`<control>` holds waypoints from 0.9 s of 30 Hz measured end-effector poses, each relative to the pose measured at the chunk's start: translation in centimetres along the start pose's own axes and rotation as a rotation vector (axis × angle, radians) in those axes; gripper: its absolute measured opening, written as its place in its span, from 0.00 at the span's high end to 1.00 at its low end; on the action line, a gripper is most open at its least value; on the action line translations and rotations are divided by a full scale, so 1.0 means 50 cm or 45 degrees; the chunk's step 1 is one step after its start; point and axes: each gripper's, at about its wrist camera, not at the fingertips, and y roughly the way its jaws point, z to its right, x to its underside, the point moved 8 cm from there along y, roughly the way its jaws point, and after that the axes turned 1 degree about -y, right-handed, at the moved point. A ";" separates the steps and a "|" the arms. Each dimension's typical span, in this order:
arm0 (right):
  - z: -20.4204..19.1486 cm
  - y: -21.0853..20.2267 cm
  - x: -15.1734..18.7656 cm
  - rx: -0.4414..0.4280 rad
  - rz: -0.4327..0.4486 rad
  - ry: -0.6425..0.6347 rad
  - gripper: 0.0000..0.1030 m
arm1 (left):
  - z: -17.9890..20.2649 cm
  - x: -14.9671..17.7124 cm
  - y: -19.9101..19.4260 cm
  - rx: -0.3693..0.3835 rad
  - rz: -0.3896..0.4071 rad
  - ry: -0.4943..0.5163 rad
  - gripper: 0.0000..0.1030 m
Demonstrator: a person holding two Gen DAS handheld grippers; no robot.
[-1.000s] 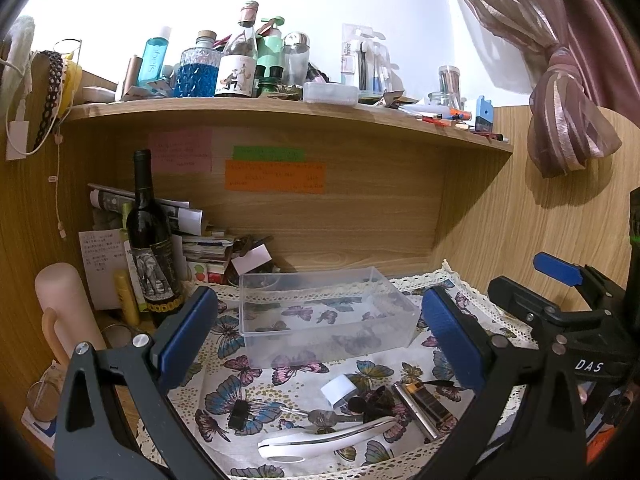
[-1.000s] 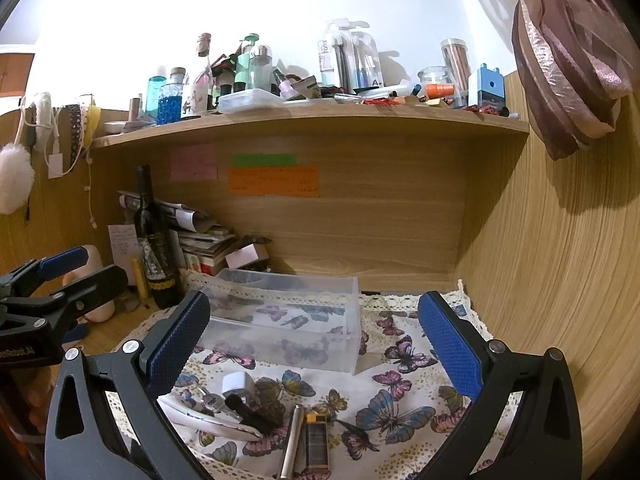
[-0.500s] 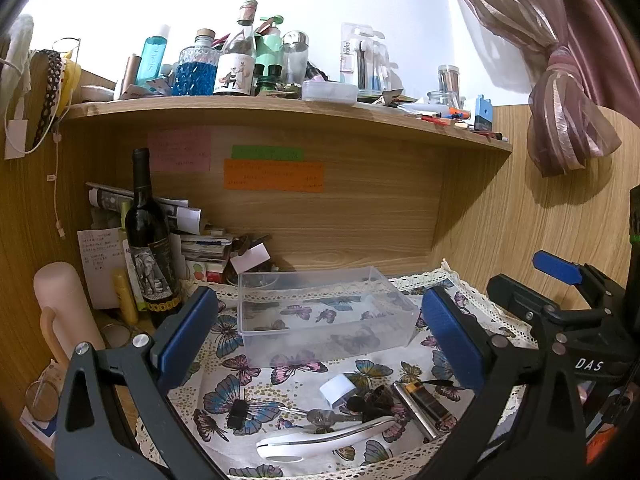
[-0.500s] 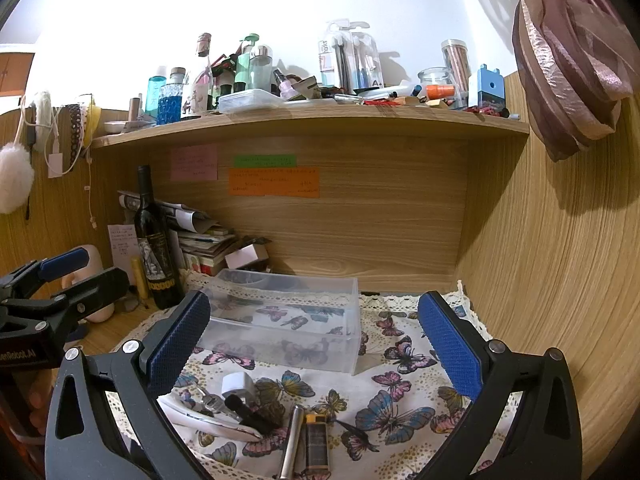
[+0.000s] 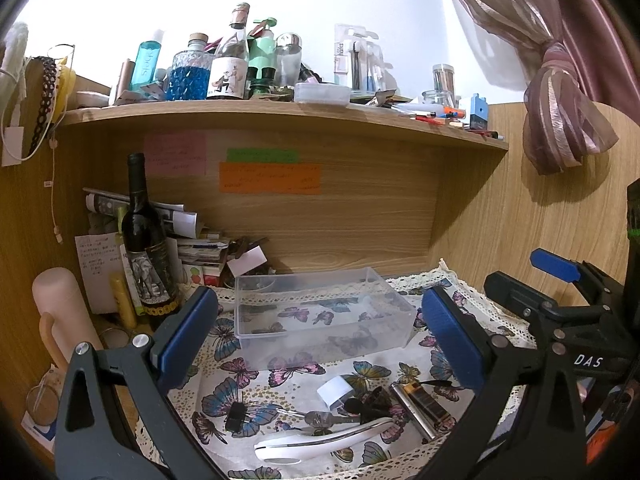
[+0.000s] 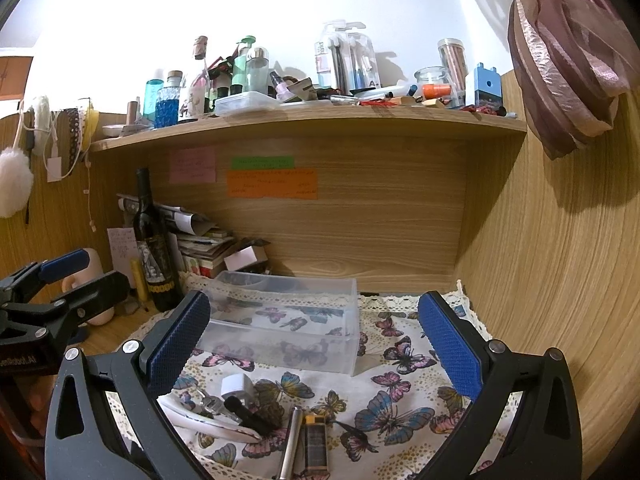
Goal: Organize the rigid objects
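Observation:
An empty clear plastic box (image 5: 320, 312) (image 6: 288, 320) sits on the butterfly cloth (image 5: 224, 340) (image 6: 400, 364). In front of it lie small items: a white shoehorn-like piece (image 5: 320, 440), a black binder clip (image 5: 235, 416), a white cap (image 5: 335, 390) (image 6: 235, 386), keys (image 5: 324, 419), a silver tube (image 6: 289, 440) and a dark lighter (image 5: 426, 402) (image 6: 315, 440). My left gripper (image 5: 318, 340) hangs open above them, holding nothing. My right gripper (image 6: 312, 344) is also open and holds nothing; its body shows in the left wrist view at right (image 5: 568, 312).
A wine bottle (image 5: 146, 248) and stacked papers (image 5: 192, 240) stand at the back left. A beige cylinder (image 5: 60, 312) is at far left. The upper shelf (image 5: 280, 116) is crowded with bottles. Wooden walls close the back and right (image 6: 560, 280).
Both views have barely shifted; the grippers stay open and the objects lie where they were.

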 end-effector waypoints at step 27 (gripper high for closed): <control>0.019 0.014 0.007 0.014 -0.024 0.002 0.00 | -0.011 0.020 0.021 -0.005 -0.031 0.015 0.00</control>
